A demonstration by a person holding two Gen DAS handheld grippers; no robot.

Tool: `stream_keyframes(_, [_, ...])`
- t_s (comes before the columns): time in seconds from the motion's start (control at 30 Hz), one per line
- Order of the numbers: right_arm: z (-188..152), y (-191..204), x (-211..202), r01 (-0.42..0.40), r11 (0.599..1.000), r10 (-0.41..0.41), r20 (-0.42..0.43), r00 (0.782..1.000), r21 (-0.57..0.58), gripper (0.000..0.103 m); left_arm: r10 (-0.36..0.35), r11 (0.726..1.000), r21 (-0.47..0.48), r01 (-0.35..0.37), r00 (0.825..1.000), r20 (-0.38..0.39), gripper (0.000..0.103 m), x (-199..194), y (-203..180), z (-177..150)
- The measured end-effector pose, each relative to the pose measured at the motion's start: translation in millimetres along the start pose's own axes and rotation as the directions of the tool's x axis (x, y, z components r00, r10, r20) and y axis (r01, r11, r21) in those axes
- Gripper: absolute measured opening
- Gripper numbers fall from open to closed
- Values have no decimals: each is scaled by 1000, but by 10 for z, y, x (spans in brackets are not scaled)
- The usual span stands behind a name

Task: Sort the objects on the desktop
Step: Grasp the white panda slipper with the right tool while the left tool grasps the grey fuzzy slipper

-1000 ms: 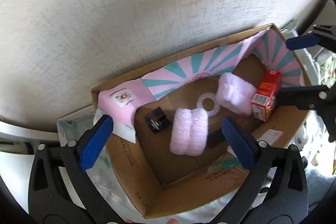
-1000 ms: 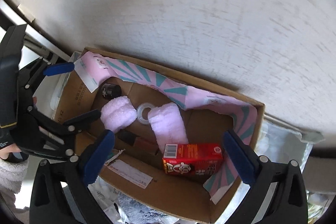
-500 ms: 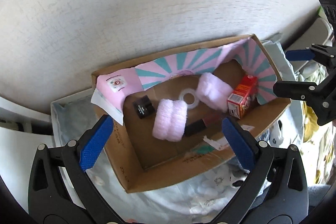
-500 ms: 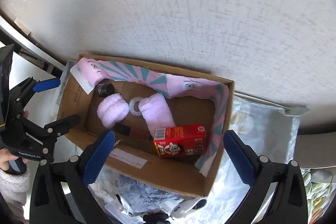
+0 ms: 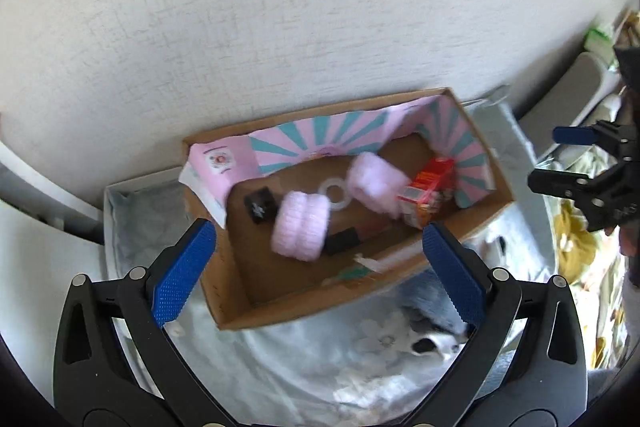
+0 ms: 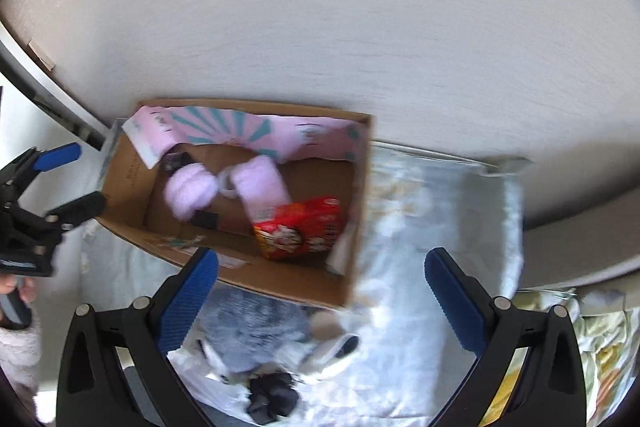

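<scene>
An open cardboard box (image 5: 236, 291) (image 6: 280, 287) with a pink-and-teal lining stands against the wall. Inside lie two fluffy pink rolls (image 5: 301, 227) (image 6: 188, 193), a white ring (image 5: 335, 191), a small black block (image 5: 260, 205) and a red carton (image 5: 430, 193) (image 6: 300, 229). My left gripper (image 5: 320, 267) hovers open above the box's near side, holding nothing. My right gripper (image 6: 322, 289) is open over the box's right corner, also empty. Each gripper shows at the edge of the other's view: the right gripper (image 5: 572, 159) and the left gripper (image 6: 64, 179).
The box rests on a pale floral cloth (image 5: 340, 359) (image 6: 432, 227). A grey-and-white plush toy (image 6: 256, 327) (image 5: 432, 335) and a dark bundle (image 6: 272, 395) lie in front of the box. A white textured wall (image 5: 280, 7) rises behind. A fuzzy sleeve (image 6: 18, 355) is at the lower left.
Both grippers have pulled back and up from the box, so it looks smaller and more cloth and the plush toy have come into view. The box's contents have stayed put.
</scene>
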State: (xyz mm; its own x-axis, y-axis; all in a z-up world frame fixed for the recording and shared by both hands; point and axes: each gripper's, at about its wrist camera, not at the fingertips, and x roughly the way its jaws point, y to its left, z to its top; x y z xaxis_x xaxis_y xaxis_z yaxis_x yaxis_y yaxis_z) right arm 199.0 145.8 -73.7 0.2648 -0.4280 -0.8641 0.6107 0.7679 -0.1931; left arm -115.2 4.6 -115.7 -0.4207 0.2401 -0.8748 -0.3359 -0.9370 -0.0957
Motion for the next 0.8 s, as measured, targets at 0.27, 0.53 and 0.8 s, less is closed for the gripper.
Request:
stream_keyframes(0.27, [-401,-428,38,6,995,1,-68,998,97,103,17,996,84,-20,999,30,103,-153,-290,-303])
stream_keyframes(0.53, [-767,-610,90,-1,989,18,-115,993,147,103,-3,997,80,3,1000,3,103,-108,-479,-477])
stream_keyframes(0.8, [-992,-592,230,-49,976,79,-133,988,214,103,-60,997,42,64,994,-90,103,256,-755,-701])
